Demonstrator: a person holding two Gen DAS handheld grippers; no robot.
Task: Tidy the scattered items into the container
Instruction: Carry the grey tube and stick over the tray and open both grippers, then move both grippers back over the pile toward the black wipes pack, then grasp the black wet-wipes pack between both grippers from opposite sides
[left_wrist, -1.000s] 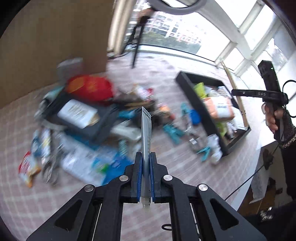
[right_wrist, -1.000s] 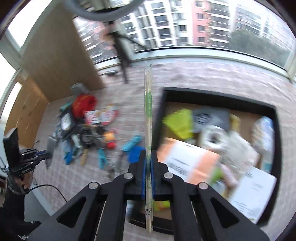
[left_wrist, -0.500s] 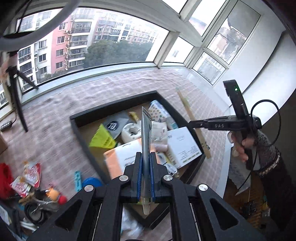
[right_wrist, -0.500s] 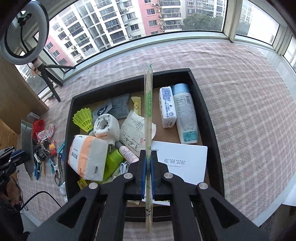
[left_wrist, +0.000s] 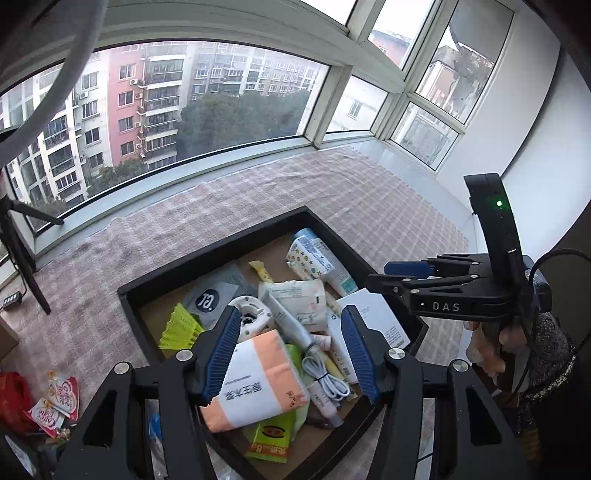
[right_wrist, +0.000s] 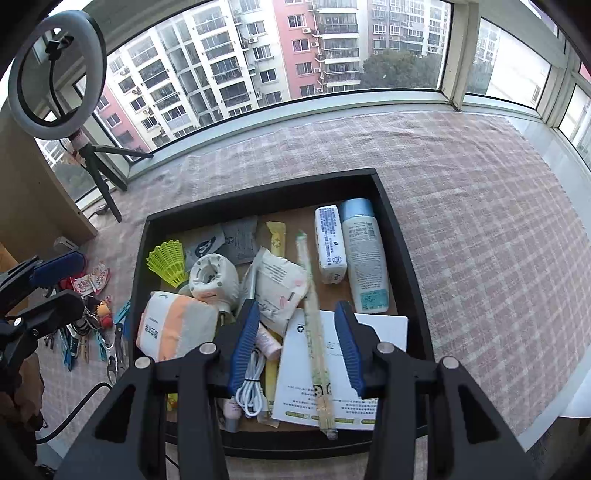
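A black tray (right_wrist: 402, 243) with a brown floor holds several items and also shows in the left wrist view (left_wrist: 221, 251). My right gripper (right_wrist: 295, 347) is open above its near side. A wrapped pair of chopsticks (right_wrist: 314, 317) lies loose in the tray on a white booklet (right_wrist: 369, 354). My left gripper (left_wrist: 288, 350) is open and empty over an orange-and-white tissue pack (left_wrist: 258, 380). A silver tube (left_wrist: 295, 325) lies in the tray between its fingers. Scattered items (right_wrist: 92, 325) lie on the cloth left of the tray.
A checked pink cloth (right_wrist: 480, 221) covers the table. A ring light on a tripod (right_wrist: 55, 74) stands at the back left by a wooden panel (right_wrist: 29, 206). Snack packets (left_wrist: 59, 398) lie left of the tray. The table's edge runs close on the right.
Both grippers have opened. The chopsticks left the right gripper and the silver tube left the left gripper; both now lie in the tray. The left gripper swung from the pile to the tray.
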